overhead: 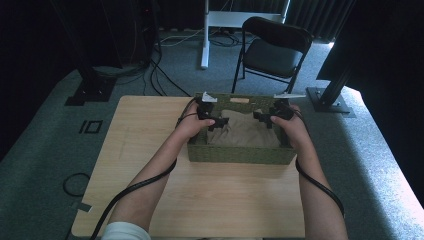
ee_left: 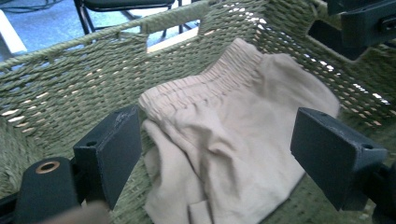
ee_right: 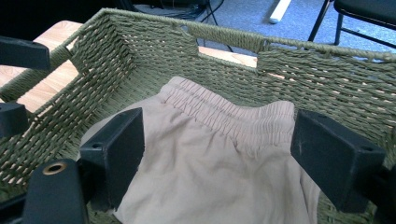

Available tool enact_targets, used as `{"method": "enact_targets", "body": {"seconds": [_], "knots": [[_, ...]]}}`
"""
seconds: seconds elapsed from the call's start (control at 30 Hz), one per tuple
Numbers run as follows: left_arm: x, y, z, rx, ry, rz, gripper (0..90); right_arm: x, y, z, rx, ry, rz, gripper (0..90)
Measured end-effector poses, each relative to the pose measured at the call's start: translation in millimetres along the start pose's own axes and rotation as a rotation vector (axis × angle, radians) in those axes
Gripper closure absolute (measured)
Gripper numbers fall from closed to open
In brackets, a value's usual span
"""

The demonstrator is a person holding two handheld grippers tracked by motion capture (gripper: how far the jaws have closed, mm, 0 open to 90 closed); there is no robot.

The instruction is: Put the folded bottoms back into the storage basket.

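A green woven basket (overhead: pixel 240 154) stands on the wooden table. Inside it lies a beige garment (overhead: pixel 245 131) with an elastic waistband (ee_left: pixel 205 81), crumpled and partly folded. My left gripper (overhead: pixel 216 121) hovers over the garment's left side, jaws wide open around the cloth (ee_left: pixel 224 149) without touching it. My right gripper (overhead: pixel 263 119) hangs over the garment's right side, also open, with the waistband (ee_right: pixel 224 112) between and beyond its jaws. The other gripper's black parts (ee_left: pixel 359 23) show at the top right of the left gripper view.
The table (overhead: pixel 150 150) has free wood to the left and in front of the basket. A black folding chair (overhead: pixel 275 50) and a white desk leg (overhead: pixel 205 35) stand on the carpet beyond. Cables (overhead: pixel 150 70) trail across the floor.
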State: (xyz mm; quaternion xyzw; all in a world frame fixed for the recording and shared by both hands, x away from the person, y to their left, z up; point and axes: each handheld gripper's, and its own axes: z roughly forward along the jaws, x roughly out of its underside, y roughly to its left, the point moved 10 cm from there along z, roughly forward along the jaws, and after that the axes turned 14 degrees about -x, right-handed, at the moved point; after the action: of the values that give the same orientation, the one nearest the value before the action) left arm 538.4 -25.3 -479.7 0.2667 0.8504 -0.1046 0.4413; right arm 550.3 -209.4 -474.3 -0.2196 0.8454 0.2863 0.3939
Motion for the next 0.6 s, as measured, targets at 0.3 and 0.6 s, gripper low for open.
{"method": "enact_targets", "body": {"seconds": [0.3, 0.6], "knots": [[-5.5, -8.7, -16.9, 0.017, -0.035, 0.009, 17.9, 1.7, 18.6, -12.4, -0.042, -0.040, -0.024, 15.3], [3.0, -22.4, -33.9, 0.056, -0.047, 0.024, 17.9, 9.2, 33.5, -22.5, -0.081, -0.066, -0.064, 15.2]]}}
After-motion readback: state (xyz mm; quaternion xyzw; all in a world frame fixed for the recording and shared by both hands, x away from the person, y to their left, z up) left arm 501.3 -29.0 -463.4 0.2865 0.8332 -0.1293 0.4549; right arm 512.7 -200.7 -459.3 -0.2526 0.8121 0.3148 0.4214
